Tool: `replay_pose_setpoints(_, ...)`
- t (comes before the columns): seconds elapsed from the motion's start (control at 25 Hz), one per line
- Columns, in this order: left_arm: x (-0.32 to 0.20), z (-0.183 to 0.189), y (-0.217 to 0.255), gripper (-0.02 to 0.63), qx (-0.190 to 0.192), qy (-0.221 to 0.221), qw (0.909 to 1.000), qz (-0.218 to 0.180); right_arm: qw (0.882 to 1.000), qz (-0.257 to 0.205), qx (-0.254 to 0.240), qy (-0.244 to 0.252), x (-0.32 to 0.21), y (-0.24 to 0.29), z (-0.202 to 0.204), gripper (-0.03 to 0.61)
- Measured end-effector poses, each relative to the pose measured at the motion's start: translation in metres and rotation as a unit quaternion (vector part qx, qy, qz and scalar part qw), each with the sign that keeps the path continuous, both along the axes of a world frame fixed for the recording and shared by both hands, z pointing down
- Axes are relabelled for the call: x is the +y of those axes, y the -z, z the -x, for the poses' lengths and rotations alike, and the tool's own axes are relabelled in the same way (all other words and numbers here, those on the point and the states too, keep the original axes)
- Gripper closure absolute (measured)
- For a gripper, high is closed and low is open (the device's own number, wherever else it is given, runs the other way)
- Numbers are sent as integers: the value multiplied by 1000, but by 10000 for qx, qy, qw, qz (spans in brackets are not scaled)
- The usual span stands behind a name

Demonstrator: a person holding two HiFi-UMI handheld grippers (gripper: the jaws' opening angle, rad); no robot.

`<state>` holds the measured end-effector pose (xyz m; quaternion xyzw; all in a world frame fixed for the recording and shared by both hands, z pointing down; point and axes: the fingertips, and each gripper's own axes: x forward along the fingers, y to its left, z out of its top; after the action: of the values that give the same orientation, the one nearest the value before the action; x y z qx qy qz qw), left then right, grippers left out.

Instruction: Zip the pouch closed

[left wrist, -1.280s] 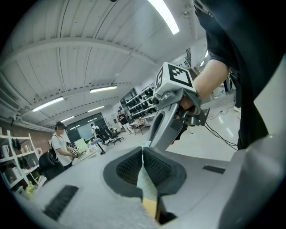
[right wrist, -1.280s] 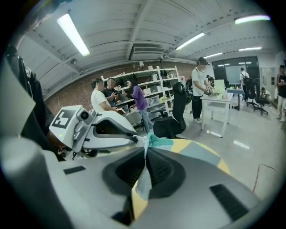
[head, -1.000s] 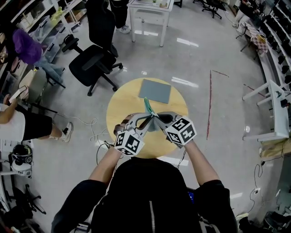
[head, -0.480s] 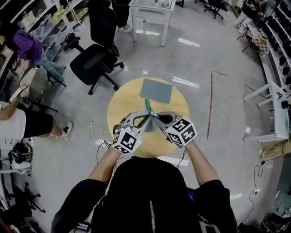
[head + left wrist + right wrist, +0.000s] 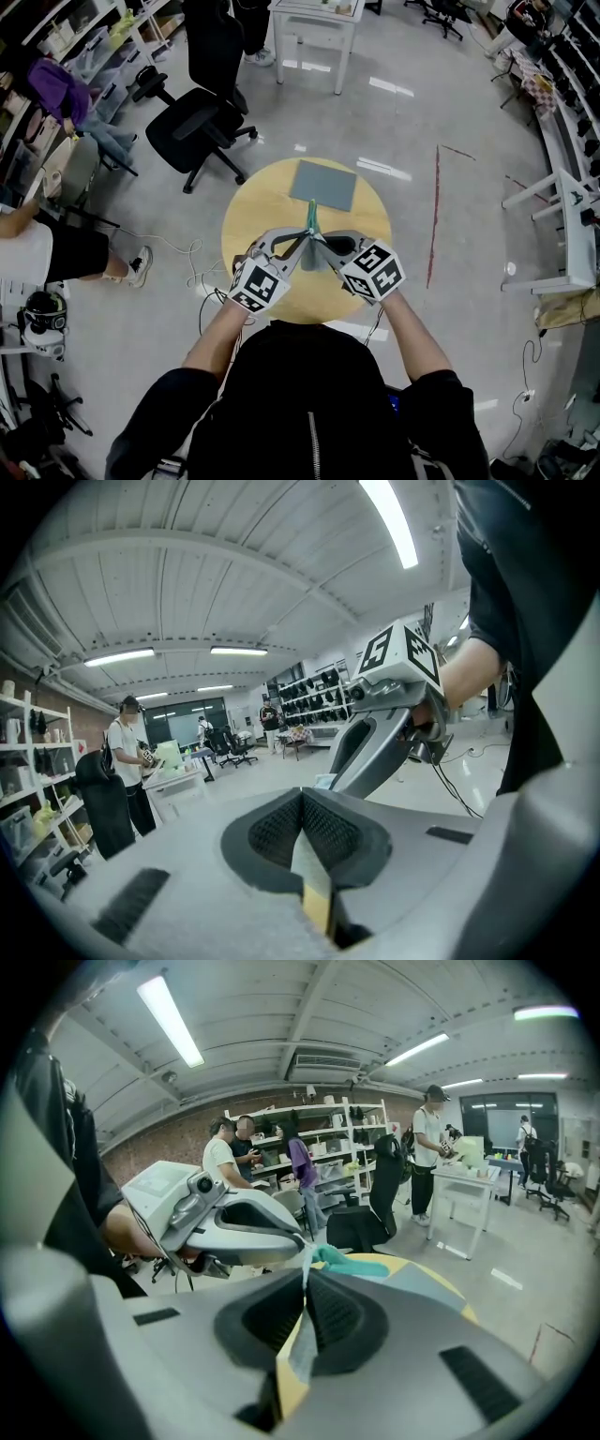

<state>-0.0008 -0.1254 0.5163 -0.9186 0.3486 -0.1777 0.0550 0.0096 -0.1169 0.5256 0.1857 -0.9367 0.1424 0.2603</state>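
At frame centre, over round wooden table (image 5: 248, 225): teal fabric pouch (image 5: 310, 223), pinched between left gripper (image 5: 302, 244) on its left and right gripper (image 5: 319, 244) on its right. Just above them, on the table: grey square mat (image 5: 323, 185). Upper left, beyond the table: black office chair (image 5: 192, 127).

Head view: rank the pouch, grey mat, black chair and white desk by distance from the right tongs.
1. pouch, pinched in the right tongs
2. grey mat, beyond on the table
3. black chair, upper left
4. white desk, top edge
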Motion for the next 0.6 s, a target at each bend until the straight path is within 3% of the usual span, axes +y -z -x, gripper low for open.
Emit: replay_pose_setpoints(0.6,0,8,-17,609,67,265,9989,381,9999,-13,126,101,14,-9,-4,568)
